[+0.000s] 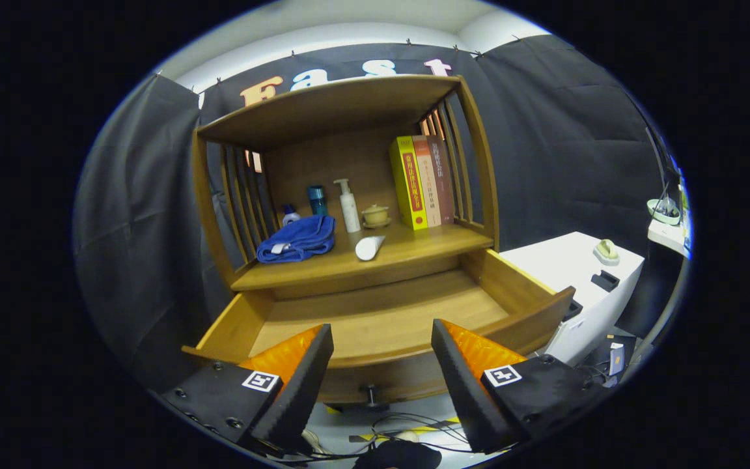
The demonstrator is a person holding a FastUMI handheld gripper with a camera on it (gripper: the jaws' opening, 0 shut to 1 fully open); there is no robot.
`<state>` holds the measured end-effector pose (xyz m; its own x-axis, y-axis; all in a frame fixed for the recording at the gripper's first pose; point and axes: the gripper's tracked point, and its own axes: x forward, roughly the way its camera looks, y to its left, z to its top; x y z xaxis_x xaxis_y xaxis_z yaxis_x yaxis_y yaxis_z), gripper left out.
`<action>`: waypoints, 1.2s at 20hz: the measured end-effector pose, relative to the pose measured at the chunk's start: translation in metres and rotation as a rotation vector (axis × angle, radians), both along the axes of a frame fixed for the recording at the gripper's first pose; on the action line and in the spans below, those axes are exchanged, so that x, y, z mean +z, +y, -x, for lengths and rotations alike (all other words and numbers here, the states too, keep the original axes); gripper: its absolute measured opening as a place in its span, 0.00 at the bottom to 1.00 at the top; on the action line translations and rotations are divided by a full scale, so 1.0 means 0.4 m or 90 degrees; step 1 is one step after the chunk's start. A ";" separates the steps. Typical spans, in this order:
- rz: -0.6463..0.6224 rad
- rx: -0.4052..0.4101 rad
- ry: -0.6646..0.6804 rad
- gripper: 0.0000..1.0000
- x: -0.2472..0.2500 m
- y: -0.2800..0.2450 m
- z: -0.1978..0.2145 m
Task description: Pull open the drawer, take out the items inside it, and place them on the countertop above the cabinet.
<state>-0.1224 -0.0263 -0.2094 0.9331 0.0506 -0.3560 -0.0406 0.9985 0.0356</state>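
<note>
Drawer (375, 319) sits pulled wide open in the lower middle of the frame, right behind my gripper (381, 371), and its wooden floor looks bare from where I am. My fingers stand wide apart and hold nothing; the drawer's front rail and its small knob (370, 393) show in the gap between them. Beyond the drawer, at mid-frame, the countertop (427, 251) carries a blue towel (298, 240) to the left and a white tube (369, 247) lying on its side just right of it. Further back stand a pump bottle (348, 205), a small lidded cup (375, 215) and a row of books (422, 181). I judge the unloading done or nearly so. My next move calls for checking the drawer's near corners, which the rail hides, before backing off.
</note>
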 end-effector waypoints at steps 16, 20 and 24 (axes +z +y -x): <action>0.014 0.051 0.049 0.98 -0.195 0.071 0.032; -0.007 0.039 0.047 1.00 -0.202 0.061 0.017; 0.001 0.041 0.045 1.00 -0.209 0.061 -0.006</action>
<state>-0.1198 -0.0019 -0.2931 0.9007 0.1091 -0.4205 -0.1023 0.9940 0.0388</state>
